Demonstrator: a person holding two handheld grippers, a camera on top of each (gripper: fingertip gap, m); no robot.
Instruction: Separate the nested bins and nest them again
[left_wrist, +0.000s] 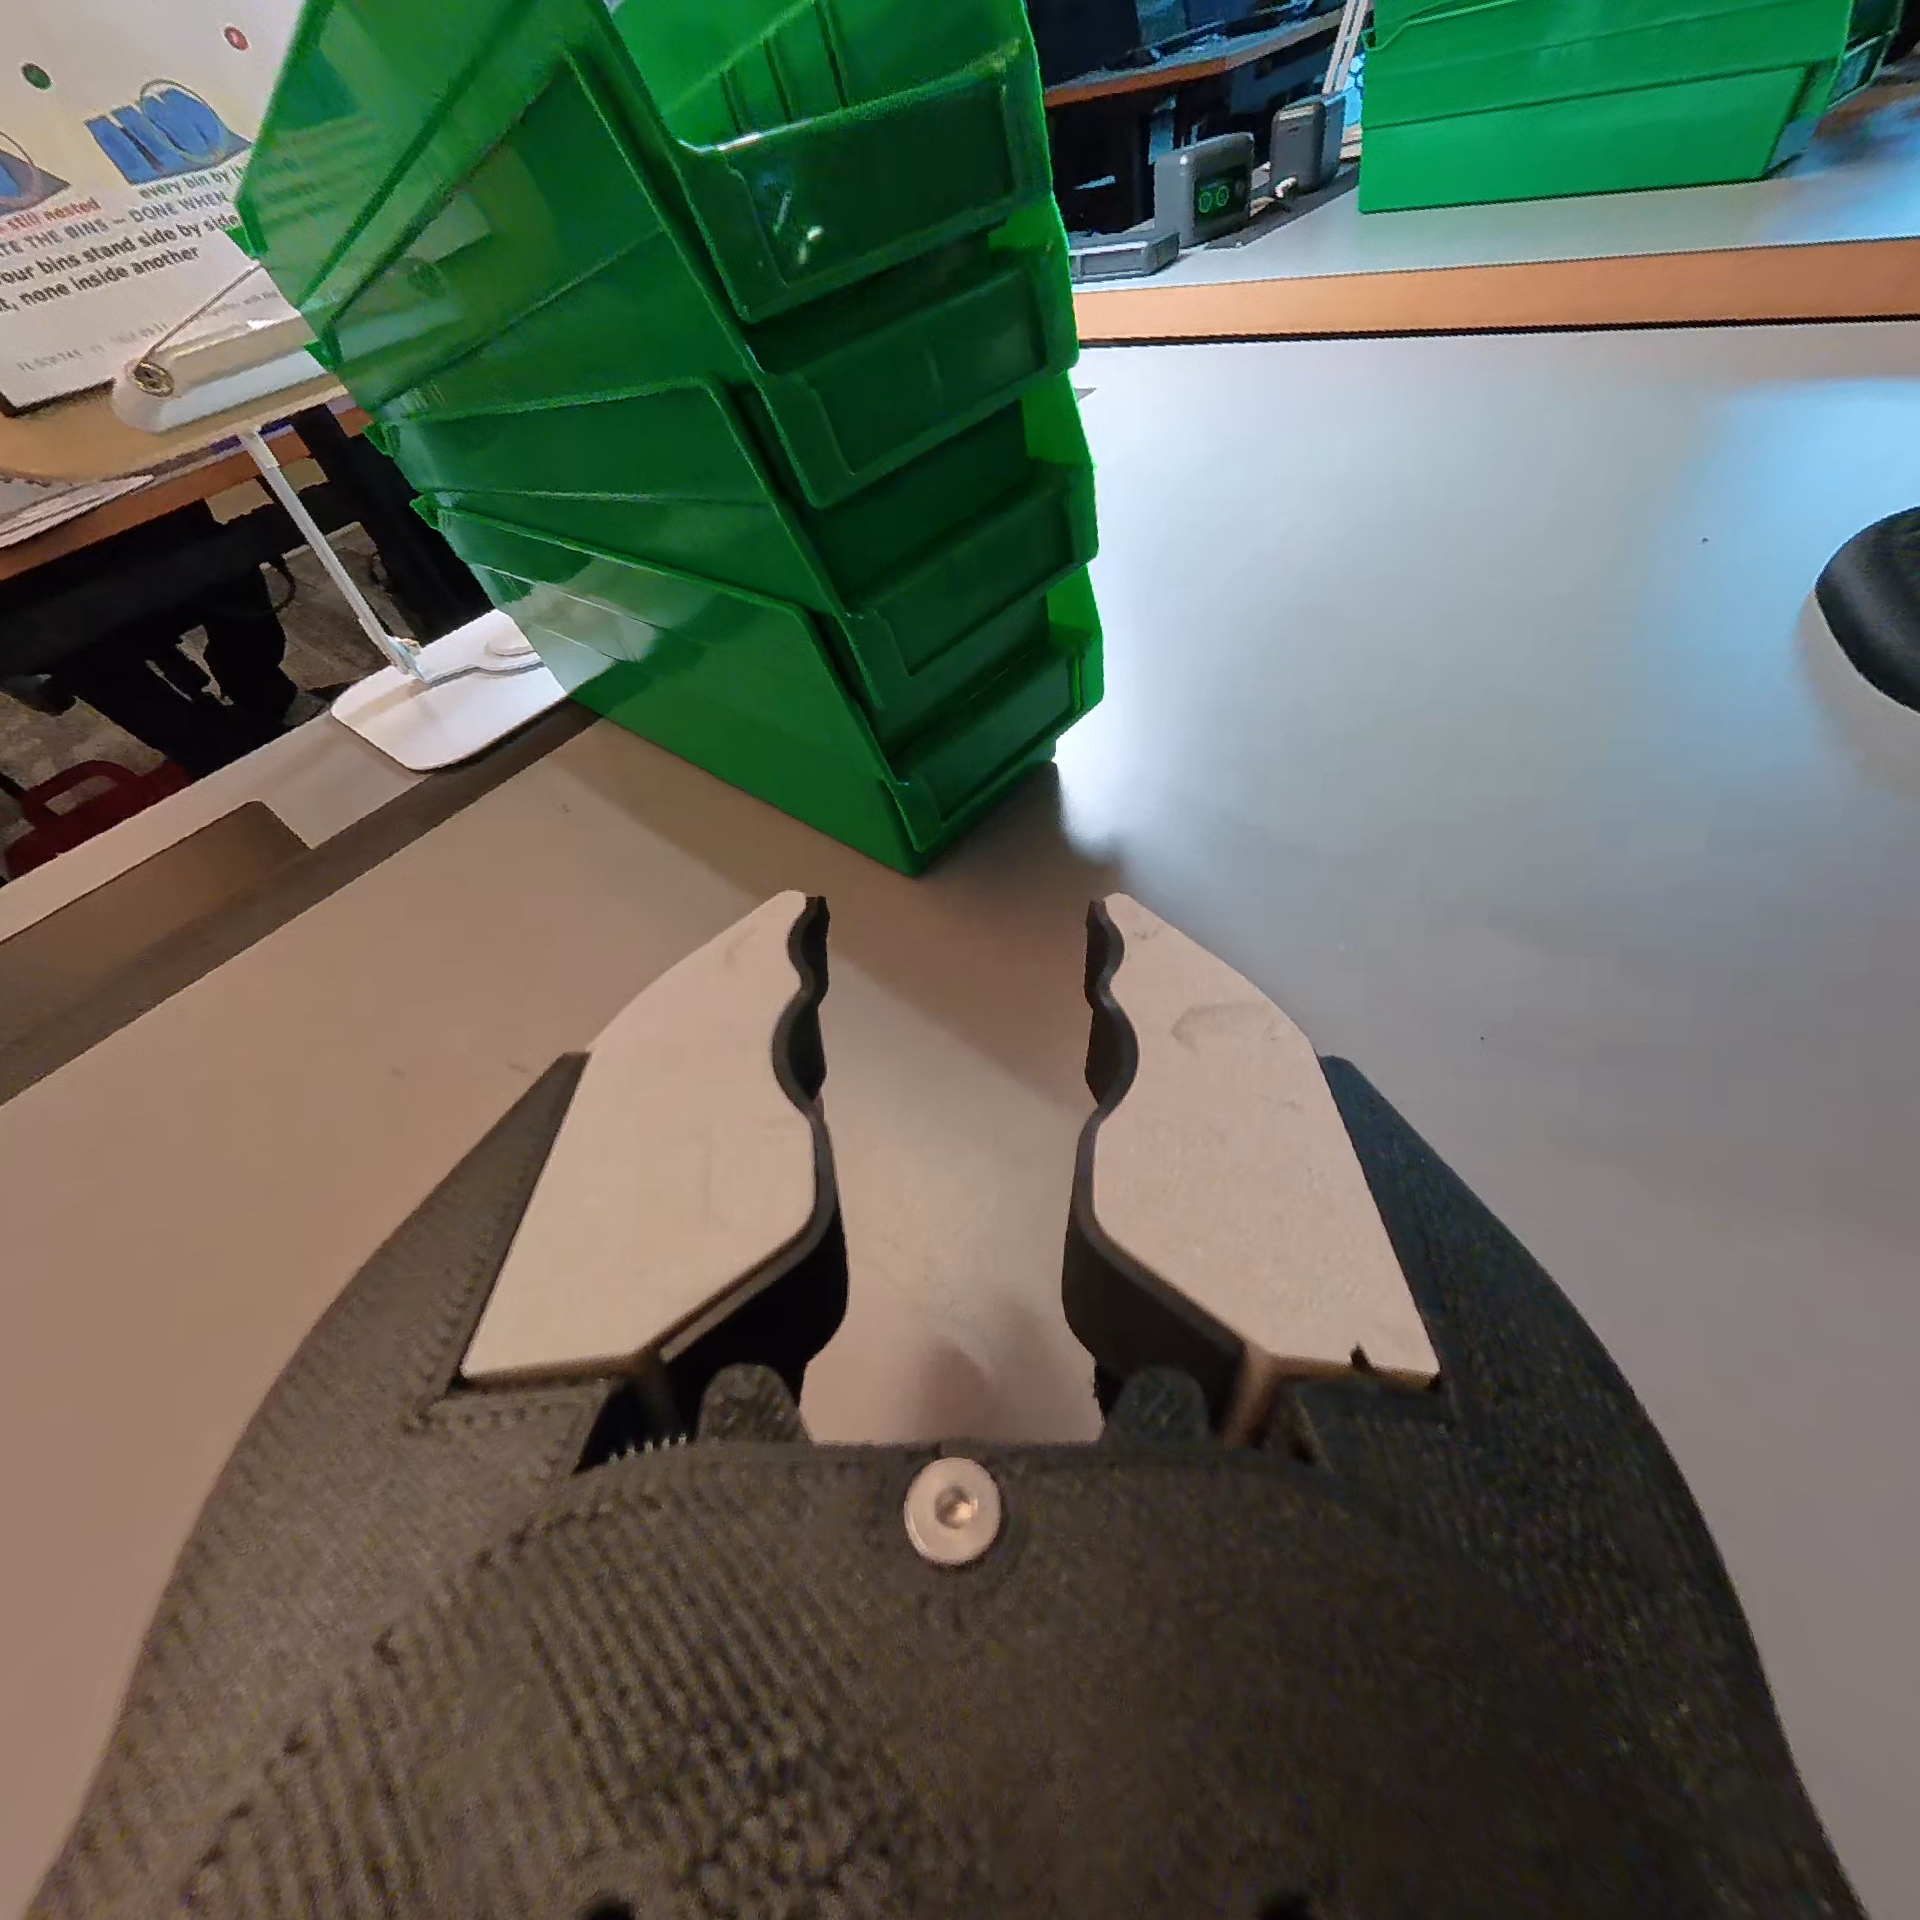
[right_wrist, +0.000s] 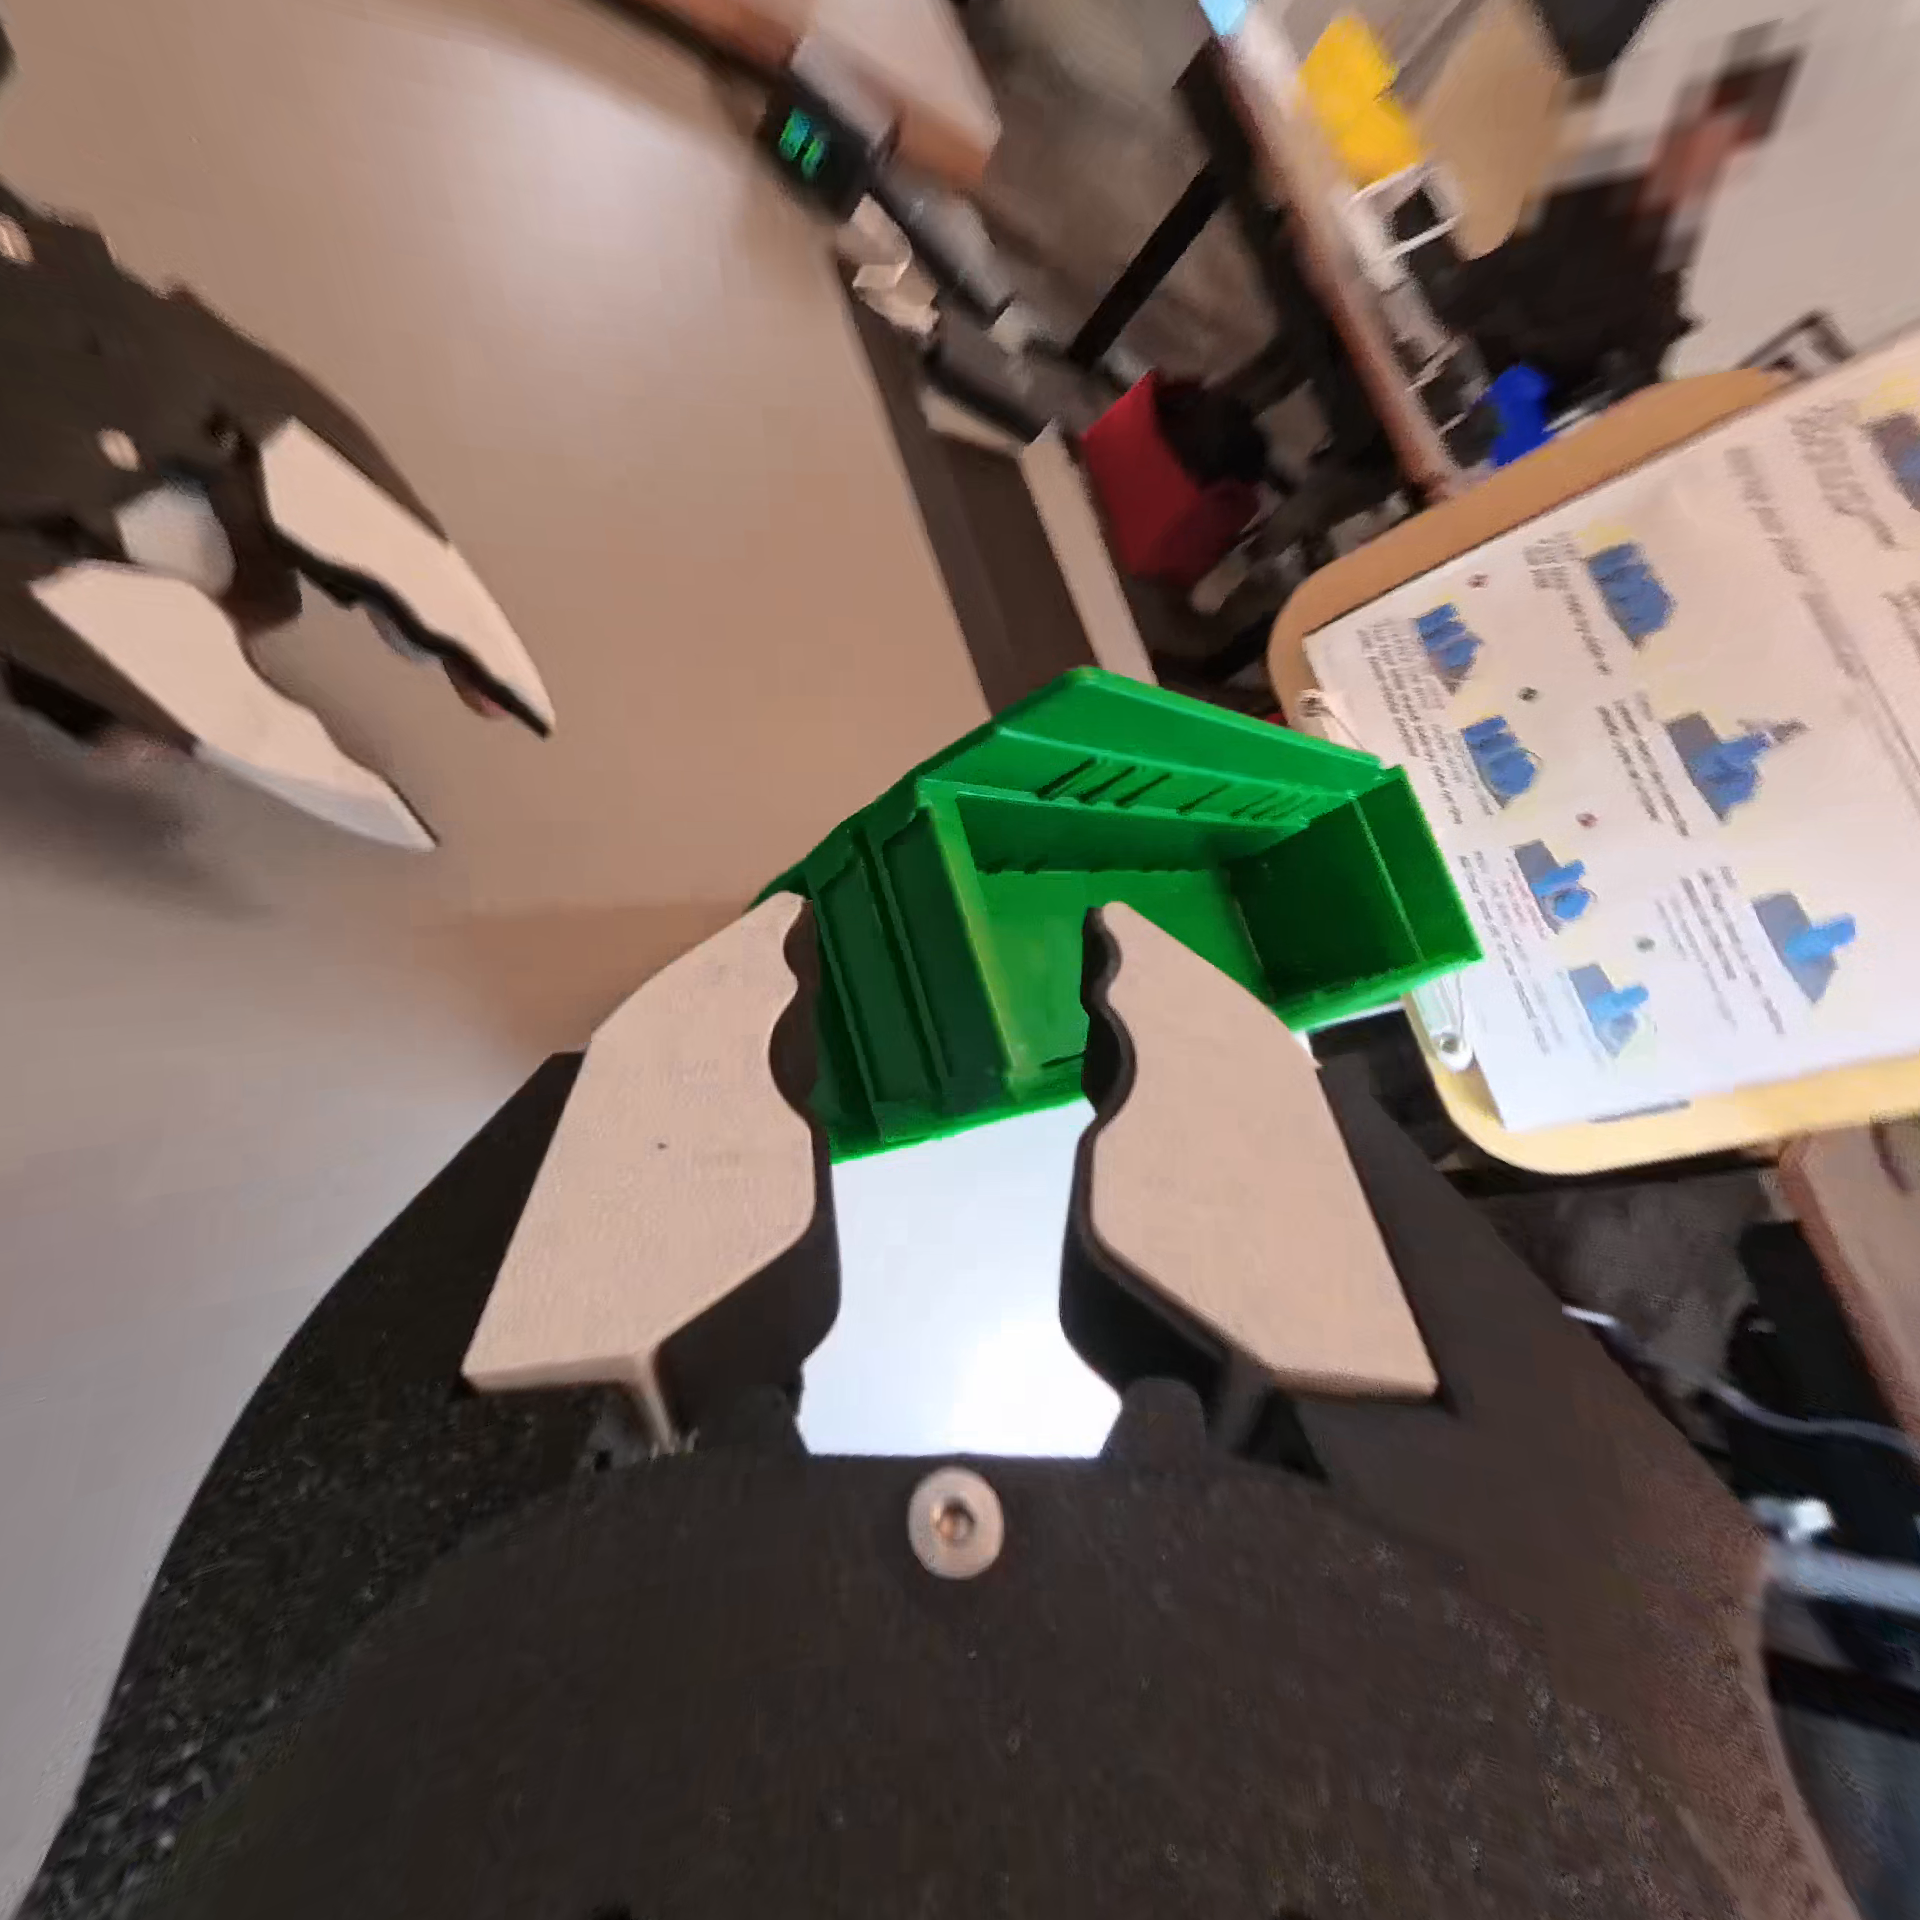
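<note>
- Nested green bins (left_wrist: 727, 436): one stack on the grey surface (left_wrist: 1455, 831), near its edge, leaning; open fronts face your left claw.
- Your left claw (left_wrist: 956, 925): parted narrowly, empty, just short of the stack.
- Your right claw (right_wrist: 945, 935): parted, above the stack; contact unclear, view blurred.
- Instruction sheet (right_wrist: 1662, 779): beside bins, partly cut off.

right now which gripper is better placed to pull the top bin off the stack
Right, I'd judge. The right gripper is open, looking down at the nested green bins' top rim. The left gripper, also open, sits low near the stack's base.
</note>
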